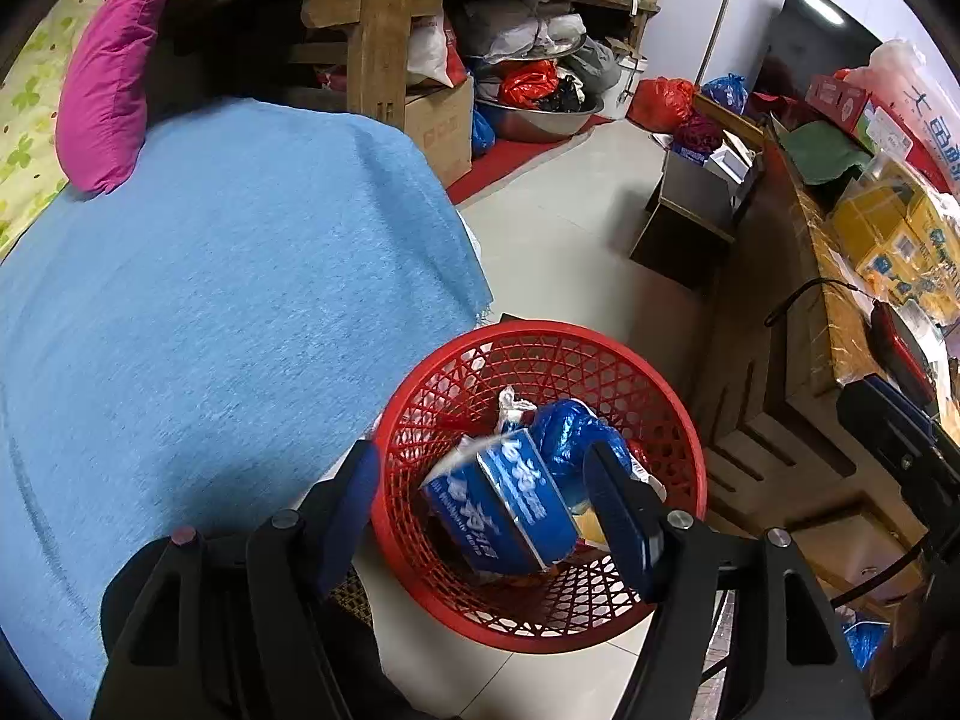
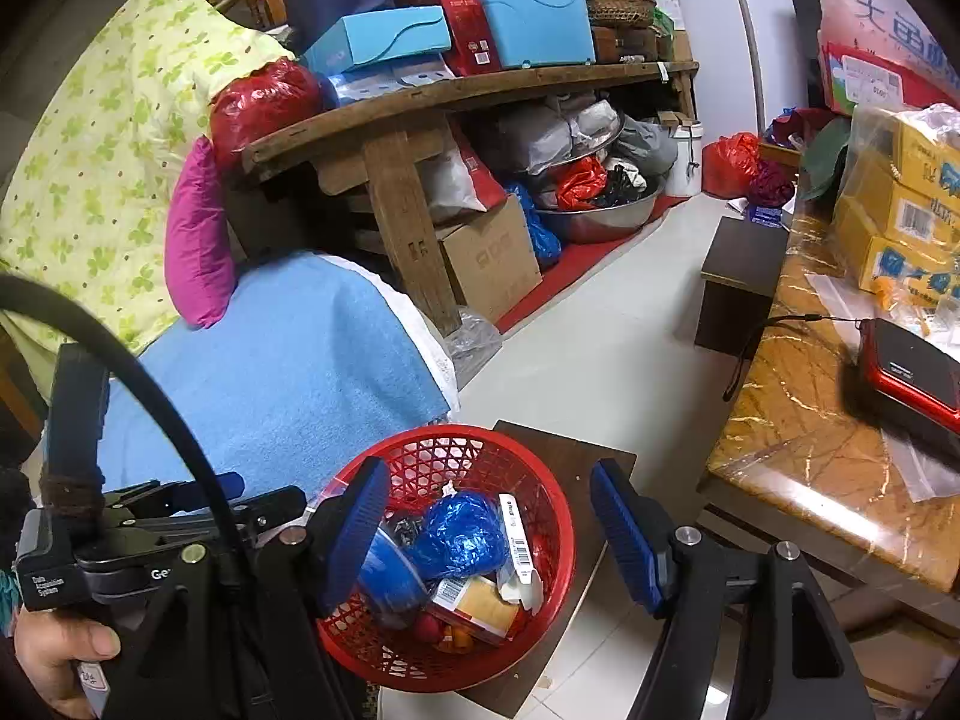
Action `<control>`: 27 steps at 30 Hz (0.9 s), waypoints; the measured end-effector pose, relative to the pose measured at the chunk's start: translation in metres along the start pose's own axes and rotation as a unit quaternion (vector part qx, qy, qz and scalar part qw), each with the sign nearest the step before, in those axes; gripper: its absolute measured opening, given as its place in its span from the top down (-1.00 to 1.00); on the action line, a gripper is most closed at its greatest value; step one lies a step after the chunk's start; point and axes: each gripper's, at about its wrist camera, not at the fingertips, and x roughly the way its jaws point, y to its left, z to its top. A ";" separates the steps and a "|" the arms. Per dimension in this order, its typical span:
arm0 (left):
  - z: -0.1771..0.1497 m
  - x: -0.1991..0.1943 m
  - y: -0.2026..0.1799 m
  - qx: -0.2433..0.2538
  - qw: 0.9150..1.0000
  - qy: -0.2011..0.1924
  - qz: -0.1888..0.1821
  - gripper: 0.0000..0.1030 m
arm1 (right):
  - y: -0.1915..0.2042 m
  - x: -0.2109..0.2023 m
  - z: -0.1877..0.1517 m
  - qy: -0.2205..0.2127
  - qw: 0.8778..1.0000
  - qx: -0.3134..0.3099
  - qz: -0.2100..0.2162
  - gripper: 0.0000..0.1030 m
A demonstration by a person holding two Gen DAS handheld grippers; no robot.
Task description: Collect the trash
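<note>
A red mesh basket (image 1: 678, 420) stands on a low dark stool beside the blue-covered seat; it also shows in the right wrist view (image 2: 558, 516). Inside lie a blue printed packet (image 1: 510, 504), blurred as if falling, a crumpled blue plastic bag (image 1: 564, 432) (image 2: 462, 540), a yellow carton (image 2: 480, 603) and a white barcoded box (image 2: 519, 546). My left gripper (image 1: 489, 507) is open right above the basket, the packet between its fingers but untouched. My right gripper (image 2: 489, 534) is open and empty above the basket. The left gripper's body (image 2: 120, 558) shows at the lower left.
A blue towel-covered seat (image 1: 228, 312) with a magenta cushion (image 1: 108, 90) lies left. A marble-topped cabinet (image 2: 798, 420) with yellow cartons and a red-black device (image 2: 912, 372) stands right. A cluttered wooden bench (image 2: 480, 90) and a steel basin (image 2: 600, 216) sit behind, with pale tiled floor (image 1: 570, 228) between.
</note>
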 end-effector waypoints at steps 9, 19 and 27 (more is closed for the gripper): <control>-0.011 -0.042 0.022 -0.017 0.998 -0.053 0.009 -0.54 | 0.020 -0.011 -0.009 0.008 1.000 -0.019 -0.004 -0.41; -0.049 -0.099 0.053 -0.053 0.993 -0.101 0.015 -0.56 | 0.049 -0.033 -0.050 0.035 0.998 -0.052 -0.019 -0.43; -0.070 -0.119 0.057 -0.049 0.991 -0.120 0.025 -0.74 | 0.062 -0.041 -0.054 0.035 0.998 -0.047 -0.022 -0.50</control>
